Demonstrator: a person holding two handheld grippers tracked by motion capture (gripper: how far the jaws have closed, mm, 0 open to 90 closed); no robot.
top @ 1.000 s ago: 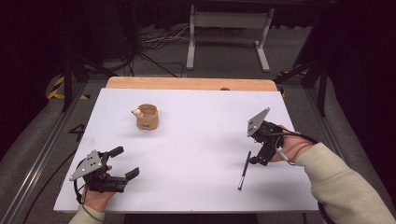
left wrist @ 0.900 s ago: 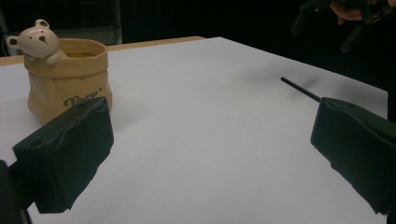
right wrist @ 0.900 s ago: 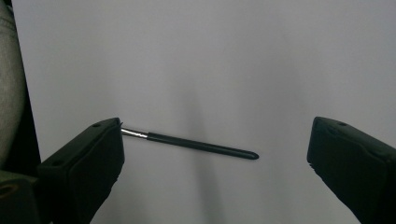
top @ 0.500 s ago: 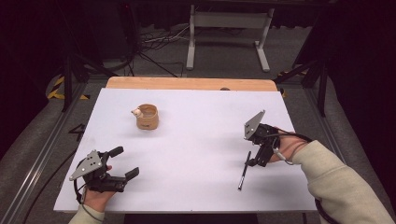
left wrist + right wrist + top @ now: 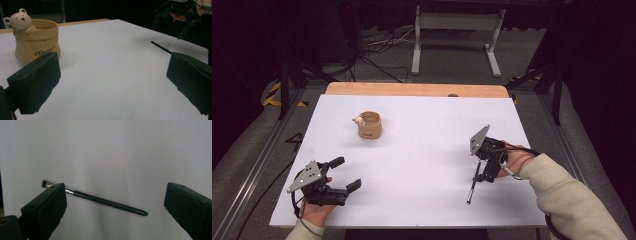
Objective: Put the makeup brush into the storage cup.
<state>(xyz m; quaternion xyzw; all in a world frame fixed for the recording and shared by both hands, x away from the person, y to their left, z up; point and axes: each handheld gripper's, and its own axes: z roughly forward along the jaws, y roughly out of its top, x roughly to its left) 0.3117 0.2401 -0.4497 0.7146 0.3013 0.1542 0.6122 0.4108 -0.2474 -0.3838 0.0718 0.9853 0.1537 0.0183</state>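
A black make-up brush [image 5: 471, 188] lies on the white table [image 5: 422, 135] at the right, its bristles toward the far end. My right gripper [image 5: 481, 171] hovers just over it, open, jaws pointing down. In the right gripper view the brush [image 5: 105, 201] lies across between the two spread jaws of the right gripper [image 5: 115, 191], untouched. A tan ceramic pot [image 5: 370, 126] with a small bear on its rim stands at the far left. My left gripper [image 5: 346, 173] rests open near the front left, holding nothing. The left gripper view has the pot [image 5: 37, 41], the brush [image 5: 161, 47] and the right gripper [image 5: 183, 15].
A strip of bare wood [image 5: 412, 89] runs along the table's far edge. Beyond it stand a grey metal frame [image 5: 454, 25] and cables on the floor. Rails flank the table on both sides.
My right gripper has shifted left and down toward the brush, now standing over its upper end. The left gripper, the pot and the brush have stayed put.
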